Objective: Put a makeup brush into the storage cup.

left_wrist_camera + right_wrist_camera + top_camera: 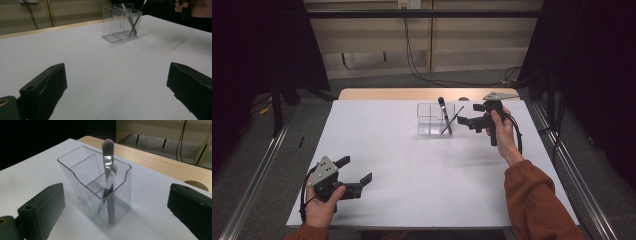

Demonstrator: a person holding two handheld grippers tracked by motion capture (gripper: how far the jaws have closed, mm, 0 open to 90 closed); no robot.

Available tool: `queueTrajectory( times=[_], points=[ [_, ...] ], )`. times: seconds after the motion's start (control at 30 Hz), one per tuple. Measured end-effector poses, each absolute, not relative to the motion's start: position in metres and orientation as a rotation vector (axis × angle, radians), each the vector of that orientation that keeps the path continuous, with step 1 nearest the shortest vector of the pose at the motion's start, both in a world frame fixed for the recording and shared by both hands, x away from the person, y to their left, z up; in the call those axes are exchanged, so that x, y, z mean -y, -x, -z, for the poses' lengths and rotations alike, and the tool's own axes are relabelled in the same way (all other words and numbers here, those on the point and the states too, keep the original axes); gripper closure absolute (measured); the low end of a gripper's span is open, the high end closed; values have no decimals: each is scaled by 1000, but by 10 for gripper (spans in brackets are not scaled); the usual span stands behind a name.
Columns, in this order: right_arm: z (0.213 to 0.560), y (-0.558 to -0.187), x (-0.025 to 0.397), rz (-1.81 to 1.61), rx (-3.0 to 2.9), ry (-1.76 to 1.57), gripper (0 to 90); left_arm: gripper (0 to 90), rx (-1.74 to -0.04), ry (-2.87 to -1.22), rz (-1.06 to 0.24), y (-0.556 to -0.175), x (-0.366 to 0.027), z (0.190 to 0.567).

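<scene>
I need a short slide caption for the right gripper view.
Open right gripper facing a clear holder with two makeup brushes standing inside.

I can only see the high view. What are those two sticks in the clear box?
Observer: The right gripper view shows makeup brushes, bristles up, in the clear holder.
Operator: Are they in the same pocket?
Observer: Yes, both stand in the end compartment nearest the right tongs, and they cross each other.
Operator: Are those tongs grabbing a brush?
Observer: No. Their jaws stand wide apart on either side of the holder, touching nothing.
Operator: And the other tongs?
Observer: The left tongs are open too, over the bare white table, far from the holder.
</scene>
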State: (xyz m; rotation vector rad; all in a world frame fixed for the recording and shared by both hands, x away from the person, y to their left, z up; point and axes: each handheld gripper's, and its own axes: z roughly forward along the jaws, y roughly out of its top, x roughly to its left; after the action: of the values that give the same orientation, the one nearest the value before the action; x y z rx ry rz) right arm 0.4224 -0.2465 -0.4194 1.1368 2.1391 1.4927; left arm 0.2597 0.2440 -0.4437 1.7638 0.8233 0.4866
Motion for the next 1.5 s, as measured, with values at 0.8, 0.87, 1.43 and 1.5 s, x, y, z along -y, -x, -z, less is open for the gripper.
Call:
queueTrajectory(
  times=[0.8, 0.87, 1.43, 1.5],
  points=[
    [422, -378, 262, -1448, -1976, -1148, 11, 32, -827, -1723, -487, -254, -249, 441],
    [423, -374, 264, -1450, -1976, -1147, 10, 32, -823, -1727, -489, -254, -249, 441],
    [424, -341, 272, -1479, -1932, -1112, 15, 32, -816, -1730, -492, -254, -248, 441],
    [425, -336, 273, -1483, -1930, -1114, 16, 32, -813, -1734, -490, -254, -248, 441]
  ],
)
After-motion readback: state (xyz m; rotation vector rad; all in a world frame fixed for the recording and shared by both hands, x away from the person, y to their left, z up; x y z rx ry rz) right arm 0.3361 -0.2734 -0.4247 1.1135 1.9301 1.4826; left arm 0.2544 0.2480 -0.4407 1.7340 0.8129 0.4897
